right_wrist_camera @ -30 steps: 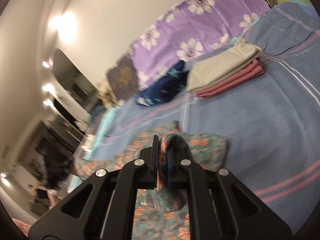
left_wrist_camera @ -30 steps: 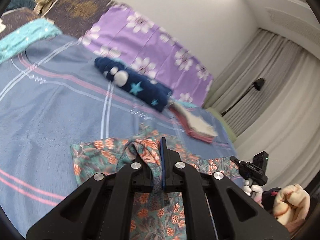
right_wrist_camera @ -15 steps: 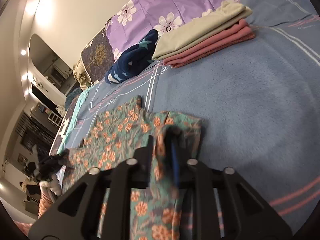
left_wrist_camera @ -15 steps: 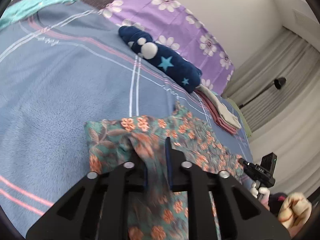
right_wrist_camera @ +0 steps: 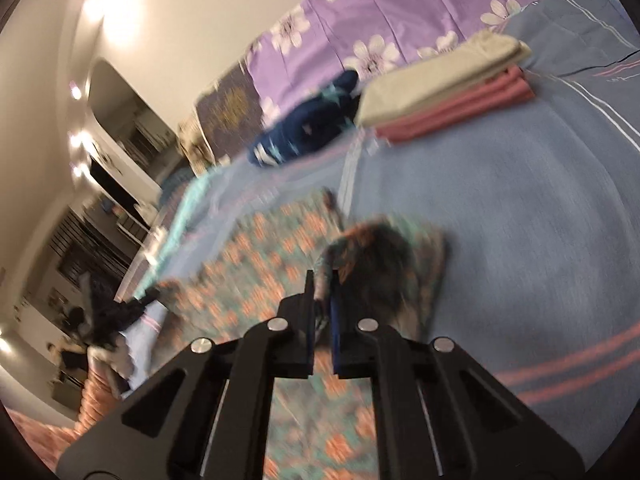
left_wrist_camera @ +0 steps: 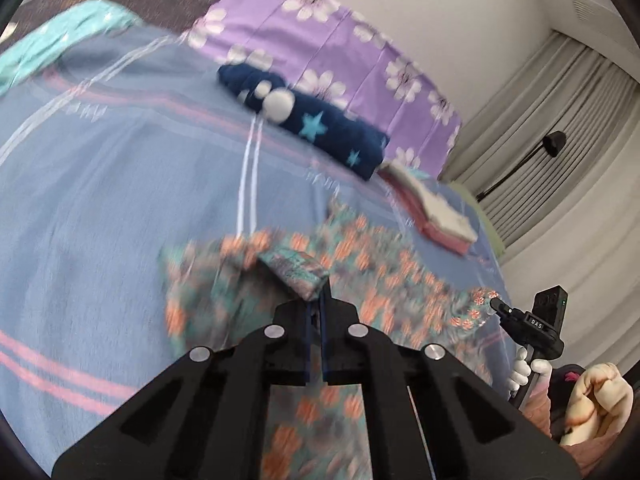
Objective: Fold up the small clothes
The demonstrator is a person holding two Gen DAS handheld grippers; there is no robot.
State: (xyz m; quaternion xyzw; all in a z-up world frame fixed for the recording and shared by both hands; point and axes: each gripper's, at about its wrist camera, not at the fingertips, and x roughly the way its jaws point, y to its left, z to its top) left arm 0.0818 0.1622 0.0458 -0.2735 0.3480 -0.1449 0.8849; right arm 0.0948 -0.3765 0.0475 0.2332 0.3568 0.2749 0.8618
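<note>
A bedroom at home, and I am working on the bed.

A blue striped blanket (left_wrist_camera: 120,184) covers the mattress, purple flowered bedding (left_wrist_camera: 360,60) lies along the far wall, folded laundry (right_wrist_camera: 448,96) is stacked at the far side, grey curtains (left_wrist_camera: 560,128) hang on the right, and a floor lamp (left_wrist_camera: 554,142) stands by them.

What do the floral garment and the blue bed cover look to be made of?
Floral garment: thin woven fabric, probably light cotton or rayon, matte; it bunches into soft folds where each gripper pinches it. Blue bed cover: thicker, slightly fuzzy blanket-like textile, likely fleece or brushed cotton, with a napped, non-shiny surface. Motion blur leaves both uncertain.
</note>
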